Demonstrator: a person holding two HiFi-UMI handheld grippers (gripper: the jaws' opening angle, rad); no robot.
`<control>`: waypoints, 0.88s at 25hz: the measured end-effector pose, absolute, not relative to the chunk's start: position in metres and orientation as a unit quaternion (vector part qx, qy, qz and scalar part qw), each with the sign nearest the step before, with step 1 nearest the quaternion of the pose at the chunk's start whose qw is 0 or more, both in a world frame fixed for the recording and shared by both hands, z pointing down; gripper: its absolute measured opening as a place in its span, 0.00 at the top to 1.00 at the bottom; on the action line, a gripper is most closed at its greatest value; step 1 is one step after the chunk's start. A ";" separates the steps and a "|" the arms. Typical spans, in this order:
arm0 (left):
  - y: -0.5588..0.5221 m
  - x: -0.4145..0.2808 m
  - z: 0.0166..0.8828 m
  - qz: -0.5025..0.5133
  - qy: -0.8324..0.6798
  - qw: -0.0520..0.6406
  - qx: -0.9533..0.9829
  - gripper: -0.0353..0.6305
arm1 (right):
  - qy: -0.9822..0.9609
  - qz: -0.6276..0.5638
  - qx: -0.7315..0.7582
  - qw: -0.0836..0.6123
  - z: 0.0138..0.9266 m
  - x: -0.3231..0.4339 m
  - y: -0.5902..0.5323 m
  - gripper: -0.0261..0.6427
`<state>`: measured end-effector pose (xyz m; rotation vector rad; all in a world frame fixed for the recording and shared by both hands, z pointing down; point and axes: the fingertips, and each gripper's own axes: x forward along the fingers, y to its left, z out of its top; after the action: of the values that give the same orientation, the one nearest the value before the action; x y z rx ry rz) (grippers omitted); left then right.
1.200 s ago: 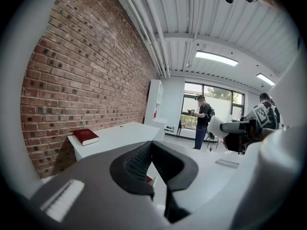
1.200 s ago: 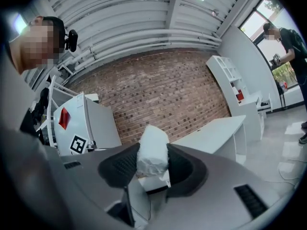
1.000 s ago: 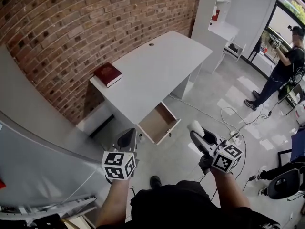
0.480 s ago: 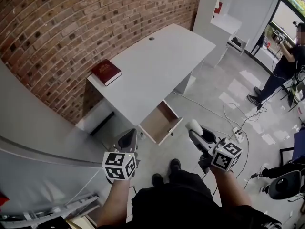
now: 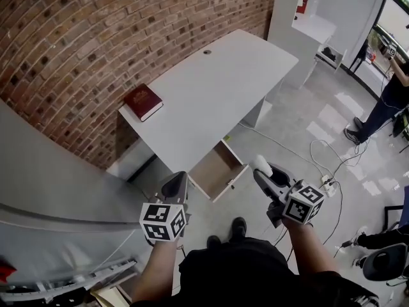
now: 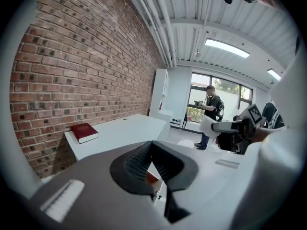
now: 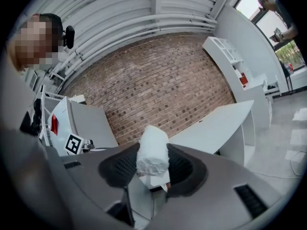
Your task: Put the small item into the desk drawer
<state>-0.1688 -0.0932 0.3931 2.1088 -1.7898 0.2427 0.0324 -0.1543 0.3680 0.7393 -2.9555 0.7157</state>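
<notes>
While both grippers are hanging over the floor short of the white desk, the drawer is standing open and the item is sitting outside it. Red book is lying on the desk's left corner, next to the brick wall. Left gripper is hovering at 8 o'clock of the open drawer, jaws pressing together with nothing between them. Drawer is sticking out from under the desk's near edge. Right gripper is hovering at 3 o'clock of the drawer, clear of it, jaws partly apart and clamping the small item, a white wrapped roll poking out past the tips. Cables are trailing on the floor at 3 o'clock of that gripper. A person is standing at the far right.
</notes>
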 end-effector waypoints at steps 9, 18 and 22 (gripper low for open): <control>-0.126 -0.139 0.404 0.114 -0.657 0.189 0.721 0.93 | -0.946 0.237 0.220 0.022 0.406 0.067 -0.208 0.72; -0.153 -0.131 0.436 0.128 -0.649 0.219 0.718 0.93 | -0.938 0.272 0.203 0.068 0.453 0.052 -0.228 0.72; -0.165 -0.140 0.461 0.132 -0.645 0.229 0.717 0.93 | -0.935 0.281 0.197 0.093 0.479 0.034 -0.234 0.72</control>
<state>-0.1398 -0.1649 0.4615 1.9736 -1.7749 0.3639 0.0342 -0.2343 0.4787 0.5850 -2.7750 0.8331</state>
